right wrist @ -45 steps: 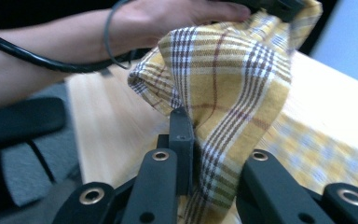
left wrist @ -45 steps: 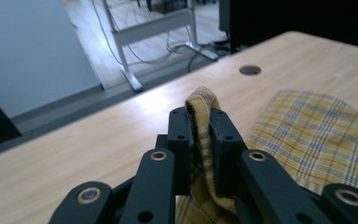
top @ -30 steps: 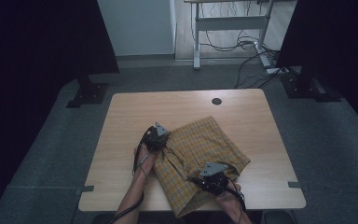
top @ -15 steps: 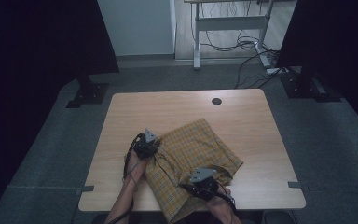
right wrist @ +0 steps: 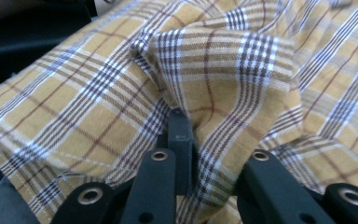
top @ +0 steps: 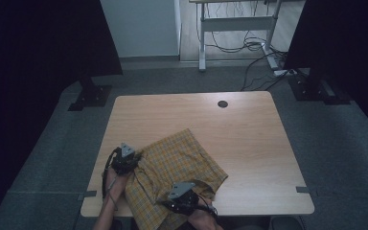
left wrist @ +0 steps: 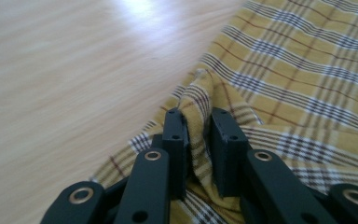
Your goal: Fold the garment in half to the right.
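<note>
On the near half of the light wooden table (top: 249, 129), toward its six o'clock edge, lies the yellow plaid cotton cloth (top: 182, 165), rumpled, with its near end draped off the table edge toward us. We hold it at two points. Our left gripper (top: 124, 160) sits at the cloth's nine o'clock edge; in the left gripper view its jaws stand narrow, pinching a raised ridge of the cloth (left wrist: 200, 100) between the pads, bare table at ten o'clock of the pinch. Our right gripper (top: 184, 197) is at the cloth's six o'clock end, near the table's edge; in the right gripper view its jaws are clamped close on a gathered fold of the cloth (right wrist: 214, 93), fabric bunched over the right jaw so that pad is hidden. We judge the step in hand to be dragging or spreading the cloth by these two grips. To do it well: keep both pinches firm, move both hands at one pace so the fabric between them goes taut without twisting, keep the grippers low so the cloth slides rather than lifts, and watch that the hanging end does not pull the rest off the table. Risk: the left pinch holds a thin ridge and may slip.
</note>
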Demonstrator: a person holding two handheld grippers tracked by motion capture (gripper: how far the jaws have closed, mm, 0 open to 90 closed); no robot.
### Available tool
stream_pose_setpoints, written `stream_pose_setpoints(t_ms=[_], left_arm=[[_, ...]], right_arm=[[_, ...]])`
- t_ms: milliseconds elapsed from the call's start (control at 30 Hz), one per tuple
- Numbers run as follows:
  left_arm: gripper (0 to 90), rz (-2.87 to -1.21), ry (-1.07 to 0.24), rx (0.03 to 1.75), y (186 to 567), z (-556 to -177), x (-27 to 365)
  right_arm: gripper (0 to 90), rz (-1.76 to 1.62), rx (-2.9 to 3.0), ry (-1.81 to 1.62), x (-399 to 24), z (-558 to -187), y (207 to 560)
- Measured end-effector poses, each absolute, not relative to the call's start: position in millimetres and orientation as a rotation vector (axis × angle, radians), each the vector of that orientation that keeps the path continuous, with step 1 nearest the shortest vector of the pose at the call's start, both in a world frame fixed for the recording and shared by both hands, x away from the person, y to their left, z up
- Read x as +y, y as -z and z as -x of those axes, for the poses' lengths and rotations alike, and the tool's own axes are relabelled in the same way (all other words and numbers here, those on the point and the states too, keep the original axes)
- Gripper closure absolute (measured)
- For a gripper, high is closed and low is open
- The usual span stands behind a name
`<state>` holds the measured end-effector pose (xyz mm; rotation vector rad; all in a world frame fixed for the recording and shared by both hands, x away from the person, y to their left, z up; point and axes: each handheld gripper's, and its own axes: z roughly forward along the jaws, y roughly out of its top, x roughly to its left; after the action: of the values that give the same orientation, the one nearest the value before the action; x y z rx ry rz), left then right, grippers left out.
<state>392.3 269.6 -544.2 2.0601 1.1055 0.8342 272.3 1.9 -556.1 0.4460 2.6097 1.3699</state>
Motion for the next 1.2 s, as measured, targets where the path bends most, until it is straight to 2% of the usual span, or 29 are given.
stream_pose_setpoints(t_ms=[167, 367, 400, 500, 567, 667, 800, 900, 933, 967, 1000, 1033, 1200], left_arm=[[79.4, -1.951, -0.932, 1.071, 514.9, -390.7, 277.6], [79.7, -1.857, -1.081, 0.964, 459.0, -387.7, 265.7], [79.6, -1.857, -1.081, 0.964, 459.0, -387.7, 265.7], [79.6, -1.807, -1.121, 0.907, 429.8, -390.7, 247.0], [79.6, -1.802, -1.132, 0.883, 424.0, -395.3, 232.7], [79.7, -1.802, -1.124, 0.875, 425.6, -403.3, 217.9], [79.6, -1.851, -1.071, 0.879, 449.1, -425.5, 189.4], [79.6, -1.975, -1.025, 0.891, 485.2, -446.0, 163.7], [79.6, -1.975, -1.025, 0.891, 485.2, -446.0, 163.7], [79.5, -2.058, -1.006, 0.899, 503.6, -452.8, 154.4], [79.4, -2.058, -1.006, 0.899, 503.6, -452.8, 154.4], [79.1, -2.146, -0.992, 0.902, 520.7, -457.6, 148.3], [78.0, -2.247, -0.966, 0.903, 544.1, -459.3, 144.9]], right_arm=[[82.1, -0.410, 2.519, -1.490, 1.8, -267.9, 528.6], [82.2, -0.418, 2.422, -1.596, -13.4, -270.9, 486.3], [82.2, -0.418, 2.422, -1.596, -13.4, -270.9, 486.3], [82.2, -0.441, 2.368, -1.640, -30.4, -272.2, 467.8], [82.1, -0.454, 2.347, -1.642, -40.6, -272.3, 462.1], [82.0, -0.477, 2.328, -1.633, -51.9, -273.9, 460.7], [81.9, -0.573, 2.311, -1.598, -75.3, -281.4, 472.4], [81.7, -0.687, 2.338, -1.541, -93.6, -291.5, 498.6], [81.7, -0.687, 2.338, -1.541, -93.6, -291.5, 498.6], [81.6, -0.738, 2.365, -1.499, -99.8, -296.7, 513.7], [81.6, -0.738, 2.365, -1.499, -99.8, -296.7, 513.7], [81.4, -0.778, 2.402, -1.454, -103.8, -301.6, 528.4], [81.1, -0.810, 2.473, -1.377, -106.5, -306.6, 552.7]])
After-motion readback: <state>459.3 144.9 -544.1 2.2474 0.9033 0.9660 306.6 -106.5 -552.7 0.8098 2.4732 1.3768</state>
